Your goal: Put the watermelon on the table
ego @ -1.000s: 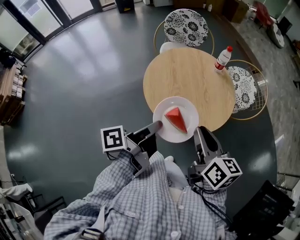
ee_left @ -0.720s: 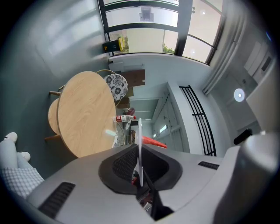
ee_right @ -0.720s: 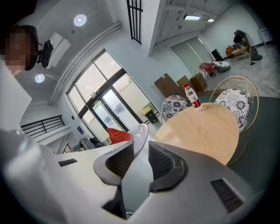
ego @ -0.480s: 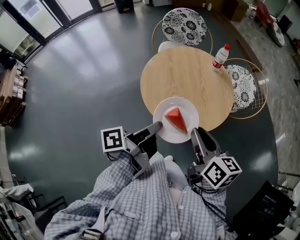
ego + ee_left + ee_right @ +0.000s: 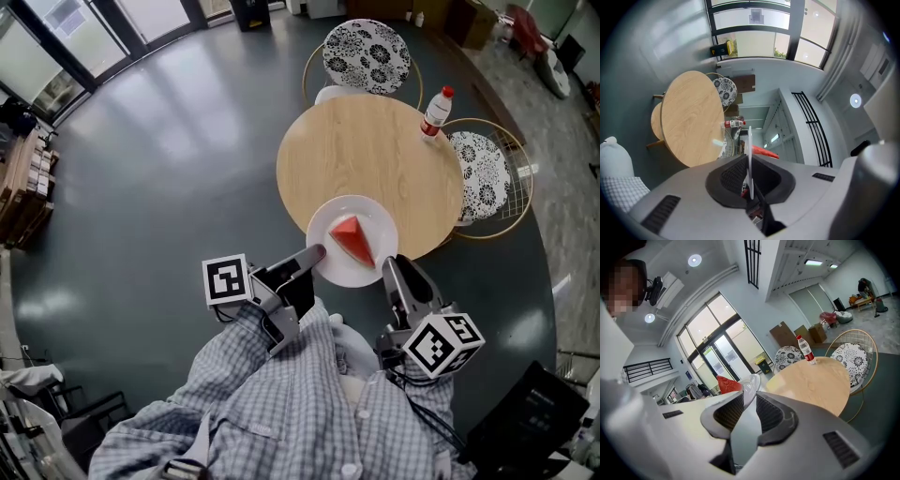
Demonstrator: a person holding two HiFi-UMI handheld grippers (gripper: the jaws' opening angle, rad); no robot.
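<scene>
Dark grey floor (image 5: 169, 169) fills the room, and a round wooden table (image 5: 375, 155) stands on it. The watermelon (image 5: 354, 239), a red wedge, lies in the middle of a white plate (image 5: 380, 218). From the head view the plate covers the near edge of the table; if it touches the table top, I cannot tell. The left gripper (image 5: 316, 251) is closed on the plate's rim at the side away from the table's right edge, with the thin rim pinched between its ribbed pads. The right gripper (image 5: 392, 266) is closed on the rim too, at the plate's near right side. A bottle (image 5: 435, 111) with a red cap stands at the far right edge of the table. Two chairs with black and white patterned seats stand just beside the table, one (image 5: 367, 54) behind it and one (image 5: 487, 173) to its right.
</scene>
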